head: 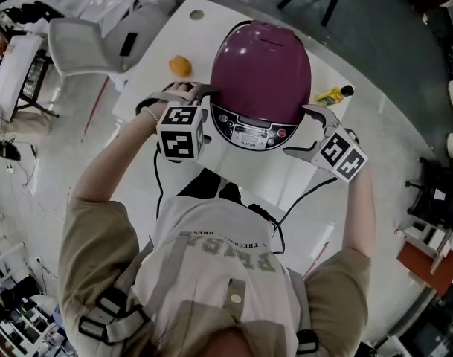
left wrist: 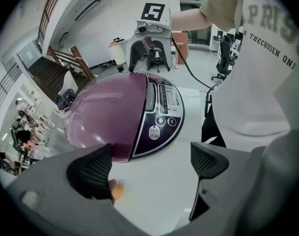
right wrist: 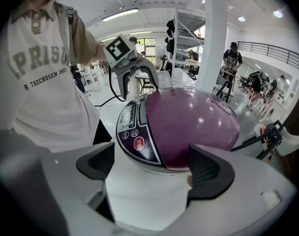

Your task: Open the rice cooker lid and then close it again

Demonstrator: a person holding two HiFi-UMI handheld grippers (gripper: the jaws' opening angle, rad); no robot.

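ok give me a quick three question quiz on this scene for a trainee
1. True or false: the lid of the rice cooker is raised.
2. Pick one. The left gripper and the right gripper are: A both open, one at each side of the cooker; B both shut on nothing; C one clamped on the lid.
3. Fill in: the small orange object on the table lies toward the person's ___ side of the cooker.

Key: 1 false, the lid is down. 2 A. 3 left.
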